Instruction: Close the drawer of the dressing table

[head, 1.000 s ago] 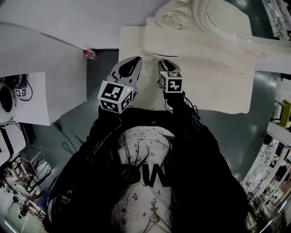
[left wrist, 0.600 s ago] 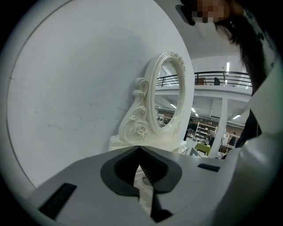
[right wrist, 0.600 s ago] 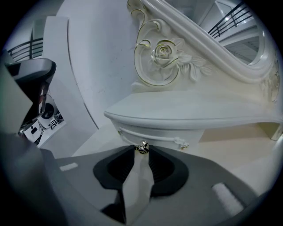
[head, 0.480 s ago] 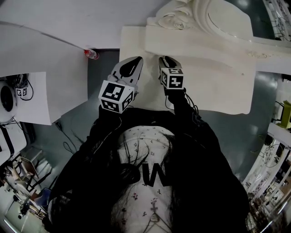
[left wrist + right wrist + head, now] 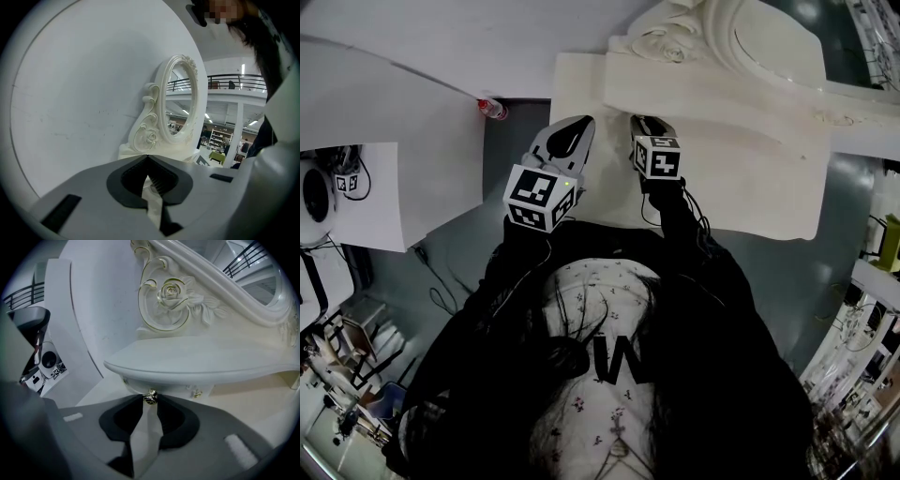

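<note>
The cream dressing table (image 5: 722,141), with a carved oval mirror (image 5: 180,101), stands on a white surface ahead of me. In the right gripper view its drawer front (image 5: 176,388) sits under the curved top (image 5: 201,362). A small gold knob (image 5: 150,397) sticks out of the drawer front. My right gripper (image 5: 150,400) has its jaws closing, and the tips pinch that knob. In the head view the right gripper (image 5: 645,122) reaches the table's front edge. My left gripper (image 5: 572,127) hovers just left of it, shut and holding nothing, pointing at the mirror's side (image 5: 148,158).
A second gold knob (image 5: 197,392) sits further right under the tabletop. A red-capped bottle (image 5: 491,109) lies by the white wall panels (image 5: 394,187) on the left. Cables (image 5: 441,281) trail on the grey floor. Shelves and gear crowd the room's right edge (image 5: 872,281).
The right gripper has edged a little toward the dressing table. The left gripper has kept still.
</note>
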{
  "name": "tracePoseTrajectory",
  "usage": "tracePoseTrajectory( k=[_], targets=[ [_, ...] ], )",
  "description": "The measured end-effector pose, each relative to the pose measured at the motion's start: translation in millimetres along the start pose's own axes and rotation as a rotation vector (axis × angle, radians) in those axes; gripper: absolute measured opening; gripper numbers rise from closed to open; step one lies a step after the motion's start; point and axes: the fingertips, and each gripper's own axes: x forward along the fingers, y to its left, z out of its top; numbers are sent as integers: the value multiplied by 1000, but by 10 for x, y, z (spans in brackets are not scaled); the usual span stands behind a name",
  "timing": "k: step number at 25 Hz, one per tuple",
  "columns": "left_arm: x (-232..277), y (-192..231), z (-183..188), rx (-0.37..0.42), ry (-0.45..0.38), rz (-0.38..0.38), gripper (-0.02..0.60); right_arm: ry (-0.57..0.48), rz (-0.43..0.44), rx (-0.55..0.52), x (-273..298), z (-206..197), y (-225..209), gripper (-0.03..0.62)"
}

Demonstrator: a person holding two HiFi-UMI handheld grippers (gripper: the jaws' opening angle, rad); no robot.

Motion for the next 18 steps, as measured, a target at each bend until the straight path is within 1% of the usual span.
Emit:
tracePoseTrajectory(
  k=[6,13,18],
  targets=[
    [4,-75,-5,9,1,-6,0,0,39,20,-52,-19,40,130],
    [-23,-165,-20,15,5,-2,0,5,70,51,-264,-138,59,130],
    [-13,-281,-52,17,7,-4,0,-36,112,63,-551,-133,123,129]
  ],
)
